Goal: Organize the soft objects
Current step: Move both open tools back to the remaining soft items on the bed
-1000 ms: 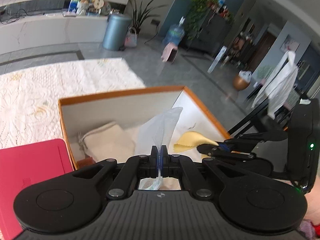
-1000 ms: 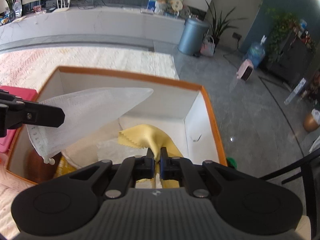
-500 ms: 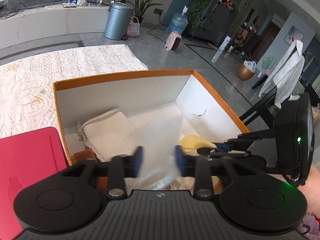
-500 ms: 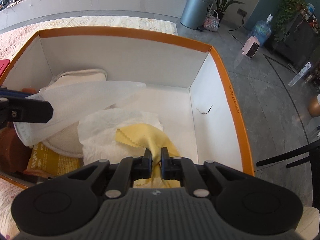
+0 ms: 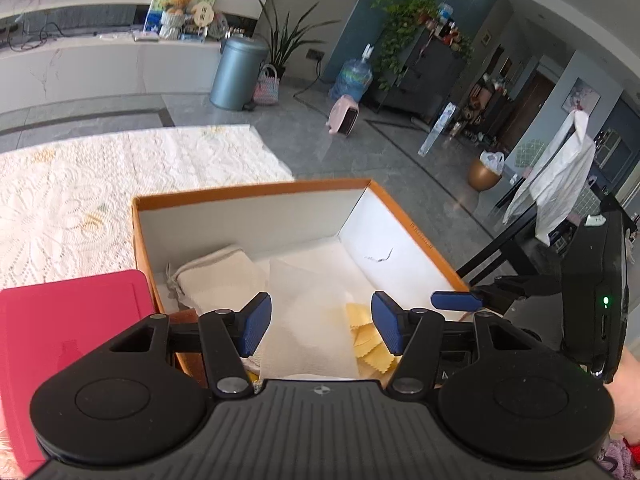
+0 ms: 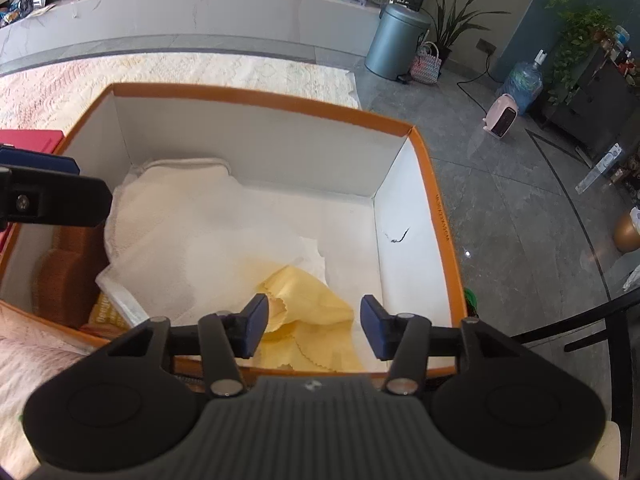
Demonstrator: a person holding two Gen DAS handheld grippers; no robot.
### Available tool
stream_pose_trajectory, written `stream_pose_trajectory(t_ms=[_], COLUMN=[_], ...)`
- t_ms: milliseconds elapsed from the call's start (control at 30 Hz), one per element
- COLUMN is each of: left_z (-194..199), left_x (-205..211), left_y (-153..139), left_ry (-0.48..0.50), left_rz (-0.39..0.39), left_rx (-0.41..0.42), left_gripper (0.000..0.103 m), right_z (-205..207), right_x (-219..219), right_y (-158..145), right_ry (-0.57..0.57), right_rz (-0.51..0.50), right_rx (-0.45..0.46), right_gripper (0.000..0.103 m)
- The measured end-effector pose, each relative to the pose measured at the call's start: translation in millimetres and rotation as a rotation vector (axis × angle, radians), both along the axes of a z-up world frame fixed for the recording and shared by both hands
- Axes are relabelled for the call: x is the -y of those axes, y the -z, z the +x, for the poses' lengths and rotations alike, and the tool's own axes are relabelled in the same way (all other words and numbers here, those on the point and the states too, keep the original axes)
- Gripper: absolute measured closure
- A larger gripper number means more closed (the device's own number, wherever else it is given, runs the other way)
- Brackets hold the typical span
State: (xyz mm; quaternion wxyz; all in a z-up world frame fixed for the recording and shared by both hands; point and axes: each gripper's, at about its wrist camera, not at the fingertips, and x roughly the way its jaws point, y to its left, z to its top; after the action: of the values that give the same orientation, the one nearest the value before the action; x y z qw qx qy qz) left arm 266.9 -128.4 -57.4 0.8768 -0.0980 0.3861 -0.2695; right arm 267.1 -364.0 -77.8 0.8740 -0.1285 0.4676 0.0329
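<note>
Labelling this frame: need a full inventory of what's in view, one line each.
box: 1, orange rim, white inside, on lace cloth
yellow cloth: 1, yellow, in box, near right corner
white sheet: 1, white, in box, middle
beige pouch: 1, cream, in box, far left
brown item: 1, brown, in box, left wall
red case: 1, red, left of box
lace cloth: 1, white, under box
bin: 1, grey-blue, floor
left gripper: black, blue pads, opening, nothing between
right gripper: same, opening above yellow cloth

Below your right gripper (image 6: 314, 330), yellow cloth (image 6: 316, 316) looks matt with pinked edges; the cardboard box (image 6: 256, 140) beyond looks smooth.
</note>
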Motion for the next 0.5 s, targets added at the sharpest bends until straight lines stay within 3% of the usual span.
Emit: stream_pose_trajectory(t_ms=[67, 367, 500], left_z=[-7, -40, -59], left_x=[-3, -21, -33], left_y=[-6, -25, -31], left_ry=[-0.008, -0.053, -0.071], left_rz=[0.002, 0.034, 0.055], left_rx=[0.02, 0.135, 0.167], left_gripper=[0.035, 0.035, 0.035], right_z=[-9, -56, -76], right_x=[-2, -32, -53], right_y=[-7, -34, -39], right_ry=[0.007, 0.022, 0.024], right_rz=[0.009, 0.056, 0.104], right_rx=[0.021, 0.157, 0.233], right_gripper=[0.037, 0.036, 0.023])
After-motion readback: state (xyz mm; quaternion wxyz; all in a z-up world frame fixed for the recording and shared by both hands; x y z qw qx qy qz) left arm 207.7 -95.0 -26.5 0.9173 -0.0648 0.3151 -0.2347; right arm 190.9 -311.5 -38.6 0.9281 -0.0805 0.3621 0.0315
